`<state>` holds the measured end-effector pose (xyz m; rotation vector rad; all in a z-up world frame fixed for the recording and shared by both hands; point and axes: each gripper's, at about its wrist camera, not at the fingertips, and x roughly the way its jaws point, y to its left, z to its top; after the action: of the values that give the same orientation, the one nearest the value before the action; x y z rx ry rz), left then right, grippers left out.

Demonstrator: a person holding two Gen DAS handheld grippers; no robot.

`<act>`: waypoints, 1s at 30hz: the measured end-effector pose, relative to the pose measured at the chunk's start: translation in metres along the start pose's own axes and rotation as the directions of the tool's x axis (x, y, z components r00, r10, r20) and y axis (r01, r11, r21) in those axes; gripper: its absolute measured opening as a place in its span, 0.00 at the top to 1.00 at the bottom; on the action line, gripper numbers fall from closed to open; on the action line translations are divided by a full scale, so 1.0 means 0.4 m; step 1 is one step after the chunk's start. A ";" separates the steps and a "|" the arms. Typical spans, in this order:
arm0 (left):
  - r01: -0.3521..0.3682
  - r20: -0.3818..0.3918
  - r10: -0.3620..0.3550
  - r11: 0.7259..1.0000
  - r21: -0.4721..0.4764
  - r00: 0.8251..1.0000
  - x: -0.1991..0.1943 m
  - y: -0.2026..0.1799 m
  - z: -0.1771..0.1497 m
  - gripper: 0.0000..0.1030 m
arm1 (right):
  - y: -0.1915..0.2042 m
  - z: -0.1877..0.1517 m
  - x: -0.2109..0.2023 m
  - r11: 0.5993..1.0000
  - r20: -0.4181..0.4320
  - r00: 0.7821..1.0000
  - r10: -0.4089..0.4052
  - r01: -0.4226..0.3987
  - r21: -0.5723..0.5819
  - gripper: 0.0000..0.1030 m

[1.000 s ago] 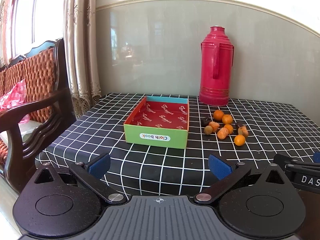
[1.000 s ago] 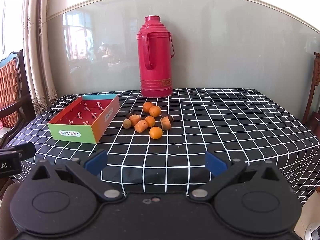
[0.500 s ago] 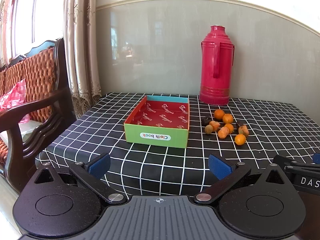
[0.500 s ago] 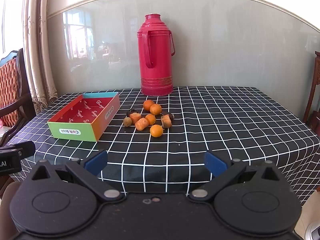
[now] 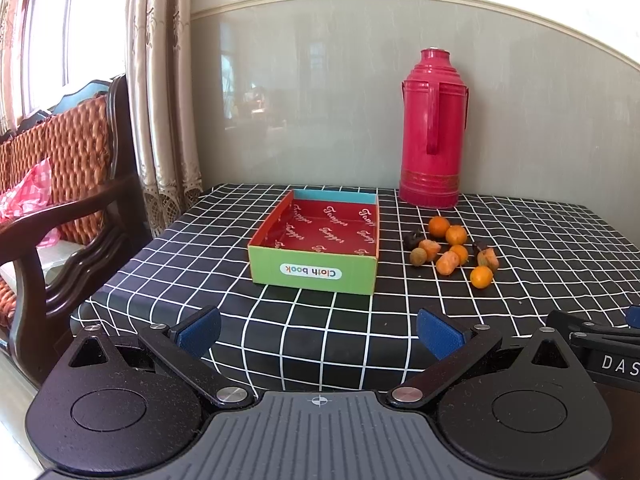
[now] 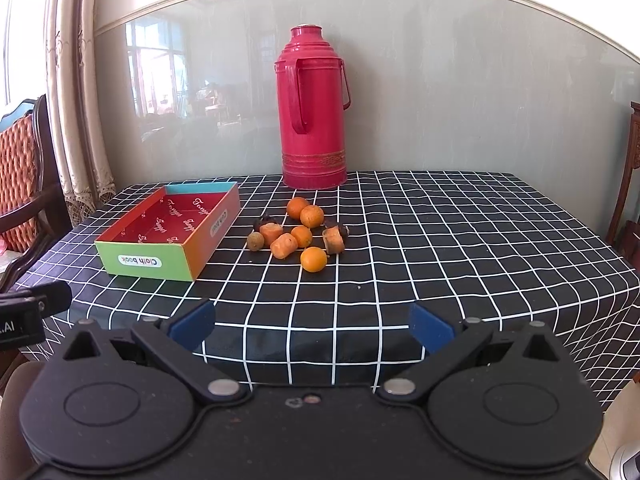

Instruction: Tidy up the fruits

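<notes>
Both grippers empty, fruit ahead

Table (image 6: 440, 240): checked cloth. Box (image 6: 132, 258): empty, long axis running away from the viewer, label "Cloth book", lining lettering too stylised to read. Fruit (image 6: 298, 232): loose cluster just right of the box, well beyond both grippers. Right gripper (image 6: 312, 322): nearer, fruit straight ahead; spread wide, holding nothing. Left gripper (image 5: 320, 326): likewise, faces the box.

Table (image 6: 440, 240): box (image 6: 152, 260) sits left of centre, nothing in it, with the fruit pile (image 6: 300, 232) just right of it, not touching. Flask (image 6: 314, 108) stands upright at the far edge against the wall, behind the fruit. Chair (image 5: 60, 200) is off the table's left side, curtain (image 5: 160, 80) behind it in the far-left corner.
</notes>
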<state>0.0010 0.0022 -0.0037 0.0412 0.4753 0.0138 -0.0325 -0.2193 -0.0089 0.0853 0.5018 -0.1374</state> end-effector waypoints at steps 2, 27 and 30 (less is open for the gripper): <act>0.001 0.000 -0.001 1.000 0.002 1.000 0.000 -0.001 0.000 0.00 | 0.000 0.000 0.001 1.000 -0.001 1.000 -0.001 0.001 0.002 0.06; 0.001 0.025 -0.004 0.989 0.149 1.000 0.058 -0.082 0.020 0.00 | -0.062 0.001 0.024 0.998 0.030 0.998 -0.051 0.050 0.031 0.06; 0.013 0.018 -0.016 0.985 0.172 1.000 0.079 -0.106 0.025 0.00 | -0.077 0.006 0.033 0.998 0.052 0.997 -0.064 0.063 0.028 0.06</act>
<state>0.0341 -0.0397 -0.0110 0.2073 0.4567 -0.0417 -0.0246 -0.2515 -0.0147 0.0914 0.4501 -0.2079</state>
